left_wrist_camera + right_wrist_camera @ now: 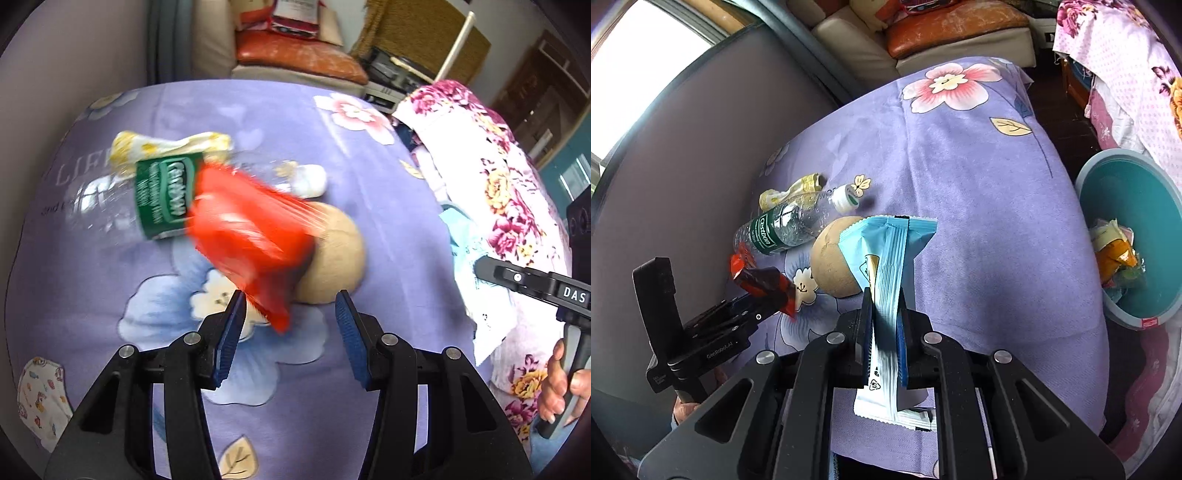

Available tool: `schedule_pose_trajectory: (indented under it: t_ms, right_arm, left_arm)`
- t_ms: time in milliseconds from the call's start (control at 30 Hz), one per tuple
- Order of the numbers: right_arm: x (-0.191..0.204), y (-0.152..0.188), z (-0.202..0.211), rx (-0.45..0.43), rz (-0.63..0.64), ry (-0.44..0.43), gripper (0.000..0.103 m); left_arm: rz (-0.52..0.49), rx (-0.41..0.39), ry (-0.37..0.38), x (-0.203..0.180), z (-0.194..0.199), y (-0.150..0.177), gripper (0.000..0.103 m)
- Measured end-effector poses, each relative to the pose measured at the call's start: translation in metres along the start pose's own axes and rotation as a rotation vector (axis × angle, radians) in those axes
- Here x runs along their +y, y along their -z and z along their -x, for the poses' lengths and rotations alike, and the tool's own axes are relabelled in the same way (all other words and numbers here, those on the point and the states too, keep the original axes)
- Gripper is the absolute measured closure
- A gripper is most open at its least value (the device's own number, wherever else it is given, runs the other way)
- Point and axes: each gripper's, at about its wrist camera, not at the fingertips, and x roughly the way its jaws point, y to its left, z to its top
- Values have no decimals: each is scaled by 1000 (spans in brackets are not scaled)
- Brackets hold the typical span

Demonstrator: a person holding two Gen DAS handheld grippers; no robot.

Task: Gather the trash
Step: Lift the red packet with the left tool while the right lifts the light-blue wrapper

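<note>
In the left wrist view my left gripper [291,299] has its jaws apart. A blurred red wrapper [251,240] hangs in the air against the left pad [229,332], clear of the right pad. The right wrist view shows the red wrapper [764,284] at that gripper's tip [772,299], above the purple floral bedspread [979,184]. My right gripper [884,295] is shut on a blue-and-white wrapper [886,258]. On the bedspread lie a clear bottle with a green label [786,225], a tan ball [831,266] and a yellow-white wrapper [790,188].
A teal basin [1086,184] with several wrappers in it stands off the bed's right edge. A pink floral cloth pile [498,166] is on that side. A sofa with an orange cushion [295,55] is behind the bed, and a grey wall [683,166] is at the left.
</note>
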Motion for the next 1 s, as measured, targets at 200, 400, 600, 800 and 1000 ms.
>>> schedule_pose_trajectory:
  t_ms: [200, 400, 600, 800, 1000]
  right_arm:
    - [-21, -2, 16, -37, -32, -4, 93]
    - [-33, 0, 17, -12, -39, -1, 93]
    - [-28, 1, 6, 12, -36, -15, 93]
    - [-13, 0, -6, 28, -10, -18, 93]
    - [-2, -3, -10, 36, -2, 5, 93]
  left_arm:
    - [-69, -7, 6, -35, -6, -9, 52]
    - [-34, -15, -47, -8, -1, -3, 50]
    - [7, -31, -115, 27, 8, 9, 24]
    - [24, 17, -133, 53, -11, 9, 23]
    - [12, 20, -168, 60, -24, 8, 17]
